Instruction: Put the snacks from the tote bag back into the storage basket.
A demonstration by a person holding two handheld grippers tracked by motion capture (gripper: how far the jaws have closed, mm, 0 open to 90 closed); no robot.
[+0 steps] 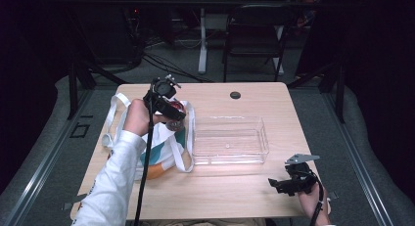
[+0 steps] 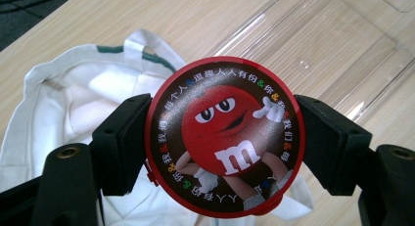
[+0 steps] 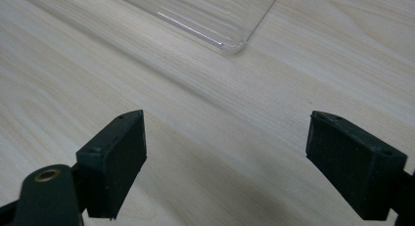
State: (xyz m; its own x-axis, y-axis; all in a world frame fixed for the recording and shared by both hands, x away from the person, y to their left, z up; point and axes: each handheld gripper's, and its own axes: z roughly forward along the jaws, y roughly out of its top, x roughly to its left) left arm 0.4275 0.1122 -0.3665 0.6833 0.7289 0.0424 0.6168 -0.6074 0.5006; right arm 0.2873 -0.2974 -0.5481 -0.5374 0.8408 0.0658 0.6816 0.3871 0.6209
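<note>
- The left gripper (image 1: 172,114) is held above the left part of the light wooden table (image 1: 244,192), over the white cloth tote bag (image 1: 161,147).
- In the left gripper view, its two black jaws press from both sides on a round red-rimmed candy tin (image 2: 225,137); the gripper is closed on this tin.
- The lid of the tin faces the camera. It shows a red cartoon candy figure with a white letter "m" on a dark brown ground, and a ring of small white characters goes around it.
- The tin is in the air, not touching the bag or the table. Under it in the left gripper view lies the open mouth of the tote bag (image 2: 73,99), with a green edge on the far side.
- The tote bag lies flat on the table, with white handles spread to both sides and a teal and orange print on its near part.
- The clear rectangular plastic tray (image 1: 230,138) stands on the table just beside the bag, on its right side.
- The right gripper (image 1: 279,183) is low over the near right corner of the table, well apart from the tray and from the left gripper.
- In the right gripper view, its jaws stand wide apart with bare wood between them; one rounded corner of the tray (image 3: 230,42) is seen farther off.
- A small black round cap (image 1: 235,95) sits in the table top near the far edge.
</note>
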